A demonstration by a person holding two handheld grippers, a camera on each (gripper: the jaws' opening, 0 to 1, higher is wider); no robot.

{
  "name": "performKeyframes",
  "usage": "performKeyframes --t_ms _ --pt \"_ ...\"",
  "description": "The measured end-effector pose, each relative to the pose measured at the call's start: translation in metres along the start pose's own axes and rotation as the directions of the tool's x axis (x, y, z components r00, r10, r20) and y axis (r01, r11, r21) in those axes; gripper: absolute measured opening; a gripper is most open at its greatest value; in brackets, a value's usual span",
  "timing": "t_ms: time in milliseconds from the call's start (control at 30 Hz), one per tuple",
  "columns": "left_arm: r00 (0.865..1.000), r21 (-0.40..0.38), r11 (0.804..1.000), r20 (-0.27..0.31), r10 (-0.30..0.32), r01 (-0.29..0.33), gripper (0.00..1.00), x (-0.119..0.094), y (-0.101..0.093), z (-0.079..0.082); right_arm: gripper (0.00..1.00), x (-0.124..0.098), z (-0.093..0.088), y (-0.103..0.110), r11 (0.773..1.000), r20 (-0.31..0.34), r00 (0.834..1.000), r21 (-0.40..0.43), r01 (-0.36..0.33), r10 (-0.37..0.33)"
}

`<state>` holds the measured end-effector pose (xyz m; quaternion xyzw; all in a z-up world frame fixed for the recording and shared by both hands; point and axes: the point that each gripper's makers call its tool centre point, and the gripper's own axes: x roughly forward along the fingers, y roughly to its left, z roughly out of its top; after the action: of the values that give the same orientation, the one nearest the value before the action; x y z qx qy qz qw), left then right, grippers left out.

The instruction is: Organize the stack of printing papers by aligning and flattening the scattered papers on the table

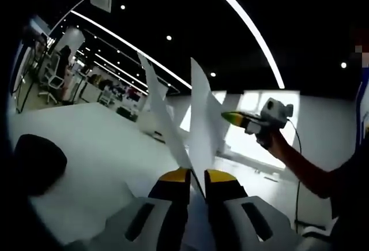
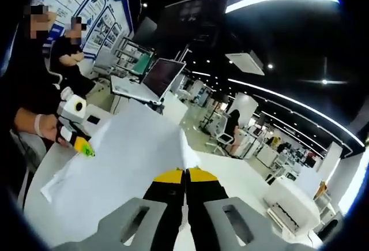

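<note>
White printing papers (image 1: 202, 112) are held off the white table (image 1: 86, 141), standing up edge-on between my left gripper's (image 1: 199, 177) yellow-tipped jaws, which are shut on their near edge. A second sheet (image 1: 157, 104) fans out to the left. My right gripper (image 1: 230, 117) comes in from the right, held by a hand, with its tip pinching the papers' far edge. In the right gripper view the papers (image 2: 132, 153) spread out leftwards from my right gripper (image 2: 185, 175), which is shut on one corner. The left gripper (image 2: 85, 148) clamps the opposite edge.
A black rounded object (image 1: 37, 161) lies on the table at the left. A white box-shaped machine (image 2: 291, 199) stands on the table (image 2: 242, 176) at the right. An open laptop (image 2: 164, 75) and shelving sit behind. People (image 2: 69, 49) are at the left, and another person (image 2: 233, 127) stands farther off.
</note>
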<state>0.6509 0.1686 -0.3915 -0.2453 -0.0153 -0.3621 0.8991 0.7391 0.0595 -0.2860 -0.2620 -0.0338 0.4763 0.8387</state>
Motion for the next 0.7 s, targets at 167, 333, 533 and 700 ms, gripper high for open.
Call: performKeyframes --t_ms 167,333,533,700 --pt "1.000 0.000 1.000 0.001 -0.002 0.002 0.15 0.000 0.000 0.000 0.00 0.006 0.007 -0.002 0.999 0.014 1.000 0.041 0.011 -0.011" --pt "1.000 -0.001 1.000 0.003 -0.003 0.003 0.15 -0.001 -0.002 0.000 0.00 0.011 0.010 0.000 0.998 0.018 1.000 0.059 0.010 -0.011" --pt "1.000 -0.003 1.000 0.005 -0.004 0.004 0.16 -0.001 -0.002 0.000 0.00 0.014 0.011 0.003 0.998 0.019 1.000 0.070 0.004 -0.006" --pt "1.000 -0.003 1.000 0.004 -0.004 0.004 0.16 -0.001 -0.002 0.000 0.00 0.015 0.011 0.005 0.997 0.021 1.000 0.076 0.001 -0.002"
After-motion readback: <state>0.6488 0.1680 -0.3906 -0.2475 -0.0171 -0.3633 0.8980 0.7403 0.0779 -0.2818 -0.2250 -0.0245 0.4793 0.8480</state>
